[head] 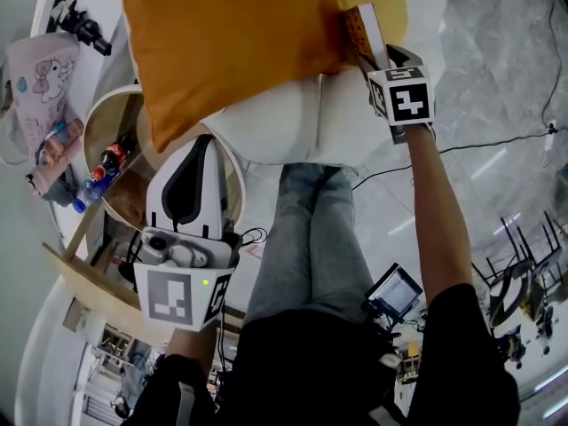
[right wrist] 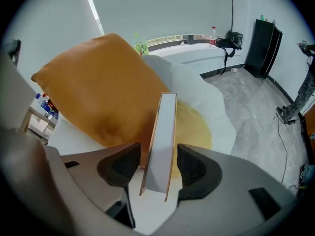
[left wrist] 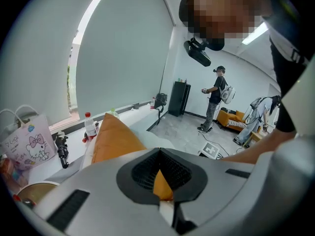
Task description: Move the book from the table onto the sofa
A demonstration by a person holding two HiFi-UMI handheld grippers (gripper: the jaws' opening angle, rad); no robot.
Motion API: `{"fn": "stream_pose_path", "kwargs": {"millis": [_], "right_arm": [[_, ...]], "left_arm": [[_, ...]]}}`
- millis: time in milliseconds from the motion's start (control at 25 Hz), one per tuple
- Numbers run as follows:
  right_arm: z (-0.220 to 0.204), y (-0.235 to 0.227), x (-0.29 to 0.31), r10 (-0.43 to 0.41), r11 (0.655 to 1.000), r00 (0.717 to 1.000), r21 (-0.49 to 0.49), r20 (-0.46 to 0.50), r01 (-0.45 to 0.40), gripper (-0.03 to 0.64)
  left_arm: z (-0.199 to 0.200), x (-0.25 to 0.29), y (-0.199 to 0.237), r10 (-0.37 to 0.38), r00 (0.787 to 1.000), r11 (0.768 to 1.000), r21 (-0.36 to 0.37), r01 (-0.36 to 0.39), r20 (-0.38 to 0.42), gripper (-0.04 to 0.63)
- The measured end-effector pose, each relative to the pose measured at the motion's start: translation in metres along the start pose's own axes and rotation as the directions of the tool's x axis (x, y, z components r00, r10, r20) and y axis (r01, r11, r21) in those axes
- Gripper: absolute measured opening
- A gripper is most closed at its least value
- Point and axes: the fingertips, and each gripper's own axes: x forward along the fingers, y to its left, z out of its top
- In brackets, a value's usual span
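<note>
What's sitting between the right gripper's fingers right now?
The book, on edge beside the orange cushion. The right gripper view shows a gap between it and each finger, so the right gripper isn't pinching it.

The orange cushion (head: 222, 43) runs off the top edge of the head view and covers much of the white sofa (head: 297, 122) under it. Toward the upper right, the book (head: 364, 27) shows only its far end, and the right gripper (head: 380, 58) hides the rest. The labels on the bottles (head: 111, 160) at the left are too small to read.
</note>
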Motion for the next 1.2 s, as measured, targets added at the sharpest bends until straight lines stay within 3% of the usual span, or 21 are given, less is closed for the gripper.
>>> {"fn": "stream_pose_path", "kwargs": {"millis": [480,760,1000,1200], "right_arm": [[0.018,0.004,-0.108,-0.009,0.998,0.999,-0.066,0.052,0.012,0.238],[0.056,0.007,-0.23,-0.037,0.994,0.977,-0.095,0.209,0.057,0.226],[0.069,0.018,-0.377,-0.034,0.986,0.925,-0.14,0.379,0.093,0.189],[0.068,0.024,-0.493,-0.07,0.975,0.838,-0.141,0.541,0.173,0.121]], "left_arm": [[0.057,-0.05,-0.053,-0.033,0.996,0.998,0.052,0.029,0.088,0.006],[0.111,-0.11,-0.079,-0.031,0.979,0.994,0.105,0.01,0.199,0.006],[0.157,-0.169,-0.111,-0.029,0.952,0.987,0.159,-0.02,0.304,0.006],[0.177,-0.205,-0.146,-0.047,0.93,0.98,0.196,-0.027,0.364,0.006]]}}
